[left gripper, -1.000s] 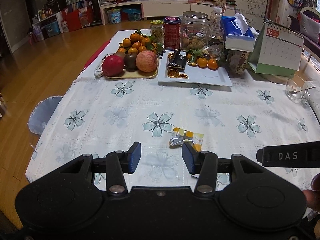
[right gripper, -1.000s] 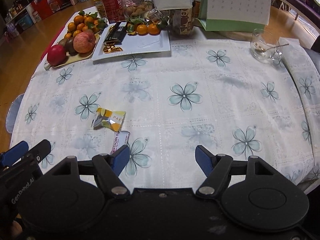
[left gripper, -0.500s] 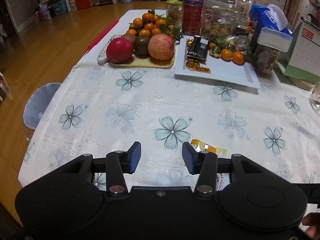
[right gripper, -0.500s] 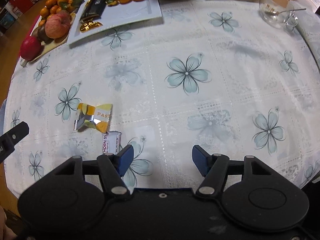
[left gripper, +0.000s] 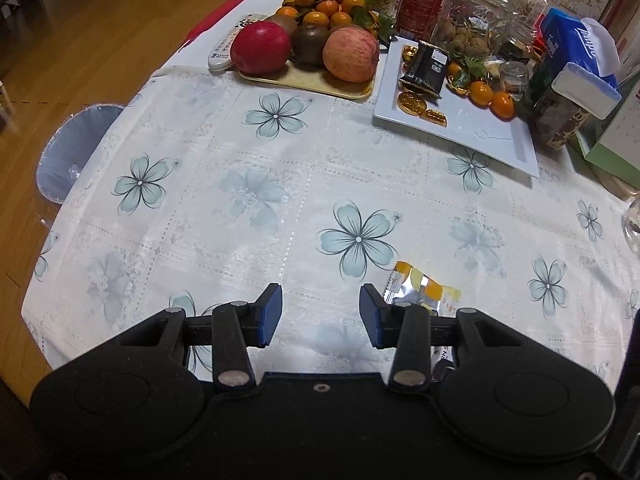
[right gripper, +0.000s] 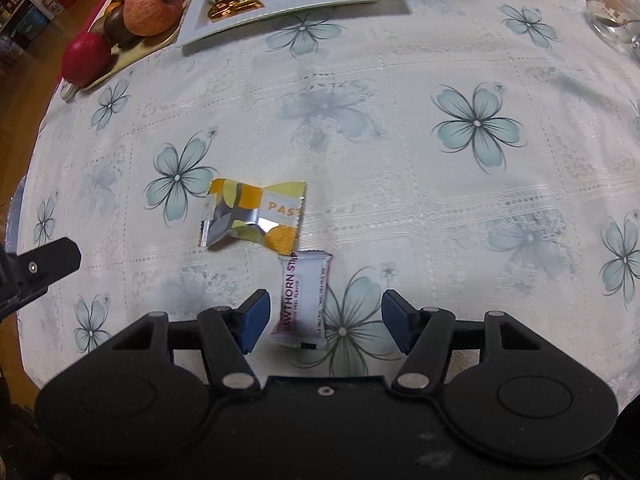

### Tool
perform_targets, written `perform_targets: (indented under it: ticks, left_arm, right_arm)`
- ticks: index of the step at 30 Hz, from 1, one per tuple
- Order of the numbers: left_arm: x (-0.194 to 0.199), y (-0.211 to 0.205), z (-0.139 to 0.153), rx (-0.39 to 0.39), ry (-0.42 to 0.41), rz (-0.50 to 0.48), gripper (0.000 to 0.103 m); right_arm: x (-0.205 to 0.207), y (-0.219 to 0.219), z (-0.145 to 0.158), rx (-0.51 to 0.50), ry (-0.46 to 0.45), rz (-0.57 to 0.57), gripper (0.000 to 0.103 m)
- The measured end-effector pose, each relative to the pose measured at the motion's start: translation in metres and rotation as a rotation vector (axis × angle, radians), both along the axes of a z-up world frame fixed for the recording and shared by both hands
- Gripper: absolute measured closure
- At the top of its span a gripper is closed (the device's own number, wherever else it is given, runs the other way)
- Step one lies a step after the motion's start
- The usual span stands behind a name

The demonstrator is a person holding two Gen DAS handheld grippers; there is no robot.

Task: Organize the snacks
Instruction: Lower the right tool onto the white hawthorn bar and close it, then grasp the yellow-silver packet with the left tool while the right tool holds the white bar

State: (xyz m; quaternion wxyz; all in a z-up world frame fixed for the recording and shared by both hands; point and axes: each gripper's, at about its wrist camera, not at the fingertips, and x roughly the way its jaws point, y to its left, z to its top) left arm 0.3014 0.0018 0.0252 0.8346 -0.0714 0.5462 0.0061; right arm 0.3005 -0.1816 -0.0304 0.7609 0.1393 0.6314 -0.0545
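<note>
A yellow and silver candy wrapper (right gripper: pixel 256 214) lies on the flowered tablecloth, and a white hawthorn strip packet (right gripper: pixel 303 300) lies just nearer. My right gripper (right gripper: pixel 325 322) is open and low over the cloth, with the white packet between its fingers, nearer the left one. My left gripper (left gripper: pixel 320 316) is open and empty; the yellow wrapper (left gripper: pixel 424 292) lies just beyond its right finger. A white snack plate (left gripper: pixel 472 128) at the back holds a dark packet, gold coins and small oranges.
A fruit tray (left gripper: pixel 308 80) with apples and oranges and a remote stand at the back left. Jars, a red tin (left gripper: pixel 424 0) and a tissue box (left gripper: pixel 580 56) stand behind the plate. A glass bowl (right gripper: pixel 612 4) sits at the far right. The table edge drops off left.
Both grippers have moved forward and lower over the table. The white packet now lies between my right gripper's fingers. The plate and fruit appear closer in the left wrist view.
</note>
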Motion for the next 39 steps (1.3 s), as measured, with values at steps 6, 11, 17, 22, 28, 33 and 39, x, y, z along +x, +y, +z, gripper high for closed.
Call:
perform_targets:
  ticks: [6,11,17,22,28,33,39]
  left_arm:
    - [0.004,0.005,-0.004,-0.010,0.025,0.016,0.052]
    - [0.005,0.009,-0.005,-0.032,0.041,0.025,0.053]
    - [0.005,0.007,-0.005,-0.035,0.037,0.010,0.053]
    - [0.006,0.001,-0.009,-0.026,0.041,-0.003,0.053]
    - [0.011,-0.014,-0.016,-0.029,0.053,-0.008,0.053]
    - [0.022,-0.040,-0.025,0.024,0.057,-0.056,0.053]
    - [0.045,-0.071,-0.029,0.041,0.029,-0.147,0.053]
  right_arm:
    - [0.002,0.021,-0.008,-0.050,-0.004,0.051,0.038]
    - [0.007,0.026,-0.019,-0.078,0.031,0.068,0.051]
    - [0.007,0.020,-0.021,-0.106,0.037,0.077,0.081]
    - [0.006,-0.005,-0.018,-0.041,0.070,0.026,0.083]
    - [-0.001,-0.044,-0.003,-0.035,0.060,-0.063,0.083]
    - [-0.006,-0.072,0.009,0.011,0.065,-0.117,0.083]
    - [-0.013,-0.081,0.020,0.022,0.059,-0.128,0.083]
